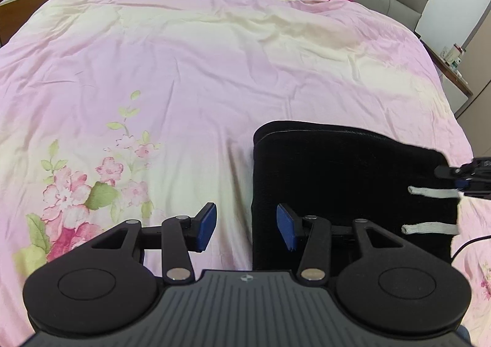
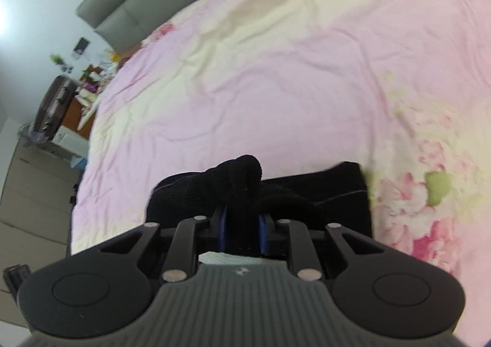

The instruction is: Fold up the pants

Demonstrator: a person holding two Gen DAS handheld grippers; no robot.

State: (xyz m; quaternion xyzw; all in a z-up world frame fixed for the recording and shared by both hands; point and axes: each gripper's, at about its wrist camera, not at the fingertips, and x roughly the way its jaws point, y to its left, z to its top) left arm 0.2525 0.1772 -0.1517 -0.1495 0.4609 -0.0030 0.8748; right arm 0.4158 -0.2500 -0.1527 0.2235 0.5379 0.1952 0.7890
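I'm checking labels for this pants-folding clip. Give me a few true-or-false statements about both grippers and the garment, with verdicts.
1. The left gripper is open and holds nothing. True.
2. The right gripper is open. False: it is shut on the black folded pants.
3. The pants lie on a pink floral bedspread. True.
4. The pants have red drawstrings. False: the two drawstring ends are pale grey-white.

Both wrist views close, low over bed [image 1: 214,55]; share pants [image 1: 346,181].
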